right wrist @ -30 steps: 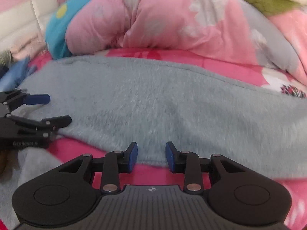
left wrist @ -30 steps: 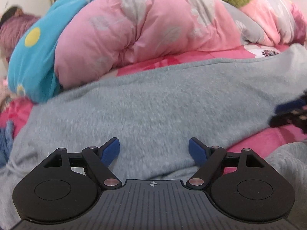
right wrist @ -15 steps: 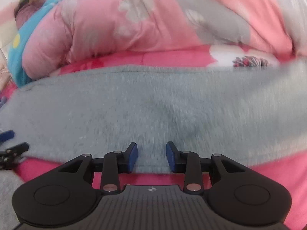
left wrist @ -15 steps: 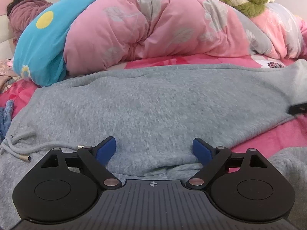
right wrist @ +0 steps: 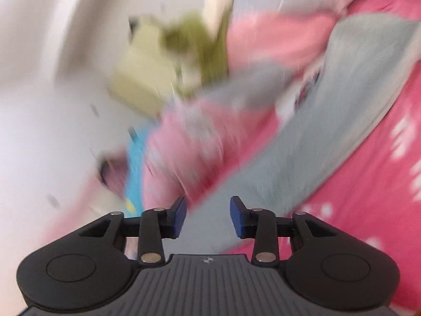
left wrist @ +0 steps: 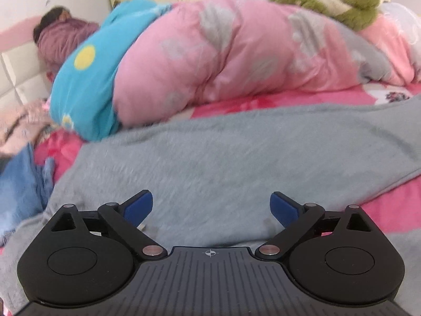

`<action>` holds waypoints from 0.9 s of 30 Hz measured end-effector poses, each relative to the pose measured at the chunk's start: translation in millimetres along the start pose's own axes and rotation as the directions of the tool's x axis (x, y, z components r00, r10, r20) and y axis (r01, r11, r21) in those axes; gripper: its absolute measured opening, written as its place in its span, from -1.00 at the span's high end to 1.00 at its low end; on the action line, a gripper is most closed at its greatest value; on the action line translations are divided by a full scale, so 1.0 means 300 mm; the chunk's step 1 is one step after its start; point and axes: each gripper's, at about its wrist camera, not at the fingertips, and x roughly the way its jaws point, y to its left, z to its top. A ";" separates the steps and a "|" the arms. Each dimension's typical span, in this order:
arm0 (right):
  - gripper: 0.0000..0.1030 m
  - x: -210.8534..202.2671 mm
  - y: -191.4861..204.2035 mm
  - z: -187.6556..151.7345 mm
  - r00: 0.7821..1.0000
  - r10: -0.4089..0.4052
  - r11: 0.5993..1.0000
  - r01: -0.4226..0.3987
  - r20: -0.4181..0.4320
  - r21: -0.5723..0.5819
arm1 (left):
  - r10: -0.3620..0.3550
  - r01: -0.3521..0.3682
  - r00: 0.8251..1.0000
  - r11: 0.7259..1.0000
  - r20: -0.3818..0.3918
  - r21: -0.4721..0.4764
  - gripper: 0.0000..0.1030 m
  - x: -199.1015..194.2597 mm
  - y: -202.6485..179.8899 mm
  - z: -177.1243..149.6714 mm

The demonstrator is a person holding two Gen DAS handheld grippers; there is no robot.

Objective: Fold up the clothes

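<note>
A: Left wrist: left claw (left wrist: 211, 208) gapes wide, empty, over the grey garment (left wrist: 236, 158) spread ahead on the bed (left wrist: 389, 200).

B: Right wrist, blurred: right claw (right wrist: 208, 214) part-open, holding nothing, garment ahead. Fold stage unclear; any next grasp needs an edge.

soft daylight, heavy right-view blur

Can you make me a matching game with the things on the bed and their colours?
Things:
1. sweater
2. quilt
3. dot
4. jeans

Colours:
A. yellow
B. blue
C. grey
D. pink

Pairs: 1-C, 2-D, 3-A, 4-B
</note>
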 end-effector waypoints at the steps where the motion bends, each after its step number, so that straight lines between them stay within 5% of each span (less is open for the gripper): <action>1: 0.17 -0.055 -0.035 0.029 0.998 -0.023 0.999 0.021 0.062 0.032 | -0.007 0.007 1.000 1.000 0.009 0.003 -0.88 -0.010 -0.027 0.018; 7: 0.15 -0.221 -0.292 0.158 0.951 -0.247 0.943 0.192 0.184 0.273 | -0.109 0.110 0.994 0.993 -0.018 0.033 -0.88 0.045 -0.266 0.129; 11: 0.17 -0.213 -0.444 0.232 0.928 -0.306 0.887 0.197 0.211 0.418 | -0.161 0.164 0.986 0.983 -0.037 0.082 -0.86 0.106 -0.406 0.136; 14: 0.28 -0.184 -0.526 0.275 0.932 -0.284 0.851 0.136 0.226 0.507 | -0.172 0.180 0.982 0.978 -0.077 0.108 -0.85 0.158 -0.469 0.089; 17: 0.32 -0.167 -0.542 0.312 0.913 -0.323 0.834 0.149 0.250 0.531 | -0.188 0.193 0.980 0.977 -0.070 0.085 -0.86 0.180 -0.471 0.045; 20: 0.33 -0.189 -0.541 0.324 0.865 -0.403 0.810 0.184 0.299 0.557 | -0.223 0.225 0.971 0.974 -0.080 0.022 -0.87 0.194 -0.437 0.044; 25: 0.34 -0.147 -0.538 0.368 0.824 -0.479 0.815 0.288 0.304 0.502 | -0.220 0.223 0.972 0.975 -0.078 0.020 -0.88 0.195 -0.441 0.040; 27: 0.50 -0.128 -0.537 0.387 0.807 -0.506 0.815 0.331 0.306 0.477 | -0.223 0.225 0.972 0.974 -0.077 0.016 -0.89 0.196 -0.439 0.038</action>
